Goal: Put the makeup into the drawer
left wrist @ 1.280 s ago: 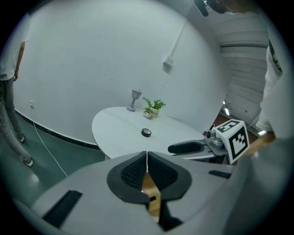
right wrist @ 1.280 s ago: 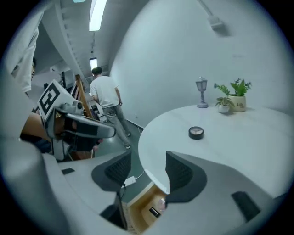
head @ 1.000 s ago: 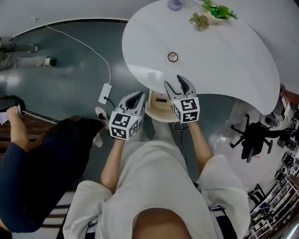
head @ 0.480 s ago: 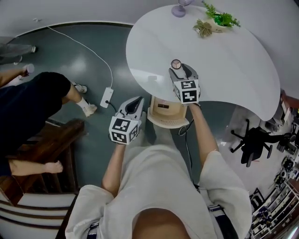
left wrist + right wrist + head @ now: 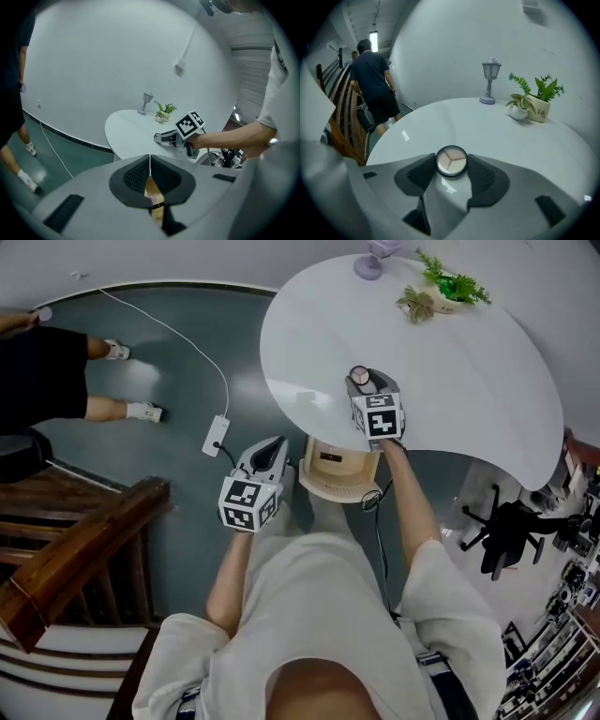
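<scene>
Right gripper jaws just closed onto compact near table edge — left gripper together.

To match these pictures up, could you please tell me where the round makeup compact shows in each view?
Head view: makeup compact near the white table's near edge, at the right hand-held gripper's tips.
Left gripper view: too small to make out by that gripper.
Right gripper view: bottom centre, between jaws that have just been closing on it.
Shared landmark: the potted plant.
</scene>
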The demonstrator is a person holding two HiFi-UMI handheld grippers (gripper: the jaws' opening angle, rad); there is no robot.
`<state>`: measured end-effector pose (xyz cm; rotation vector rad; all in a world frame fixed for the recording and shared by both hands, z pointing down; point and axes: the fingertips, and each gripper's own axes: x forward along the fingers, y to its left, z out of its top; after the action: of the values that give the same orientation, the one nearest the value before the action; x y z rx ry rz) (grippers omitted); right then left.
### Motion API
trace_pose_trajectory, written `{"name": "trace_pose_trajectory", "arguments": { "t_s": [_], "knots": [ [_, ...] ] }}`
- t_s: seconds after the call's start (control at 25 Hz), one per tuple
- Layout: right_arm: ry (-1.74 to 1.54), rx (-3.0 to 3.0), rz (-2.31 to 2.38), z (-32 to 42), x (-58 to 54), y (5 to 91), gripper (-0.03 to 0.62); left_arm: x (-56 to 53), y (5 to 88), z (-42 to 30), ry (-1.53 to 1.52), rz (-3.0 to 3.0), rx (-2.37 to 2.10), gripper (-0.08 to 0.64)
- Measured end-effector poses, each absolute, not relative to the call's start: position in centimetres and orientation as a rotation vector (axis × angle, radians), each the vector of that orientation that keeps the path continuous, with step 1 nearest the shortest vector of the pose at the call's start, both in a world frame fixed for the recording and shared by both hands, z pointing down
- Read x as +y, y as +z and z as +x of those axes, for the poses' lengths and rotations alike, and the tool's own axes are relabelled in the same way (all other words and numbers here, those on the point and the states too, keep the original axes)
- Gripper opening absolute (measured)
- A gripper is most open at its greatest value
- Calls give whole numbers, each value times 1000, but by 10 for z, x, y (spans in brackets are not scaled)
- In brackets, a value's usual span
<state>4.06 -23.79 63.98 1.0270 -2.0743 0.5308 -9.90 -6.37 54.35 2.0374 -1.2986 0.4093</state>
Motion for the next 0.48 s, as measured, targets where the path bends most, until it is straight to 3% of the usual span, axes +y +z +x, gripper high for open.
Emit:
{"name": "trace_pose_trajectory", "arguments": {
  "t_s": [0.48],
  "knots": [
    [505, -2124, 993, 44, -221, 624, 213, -62, 542, -92, 410, 2059, -1283, 14]
  ]
}}
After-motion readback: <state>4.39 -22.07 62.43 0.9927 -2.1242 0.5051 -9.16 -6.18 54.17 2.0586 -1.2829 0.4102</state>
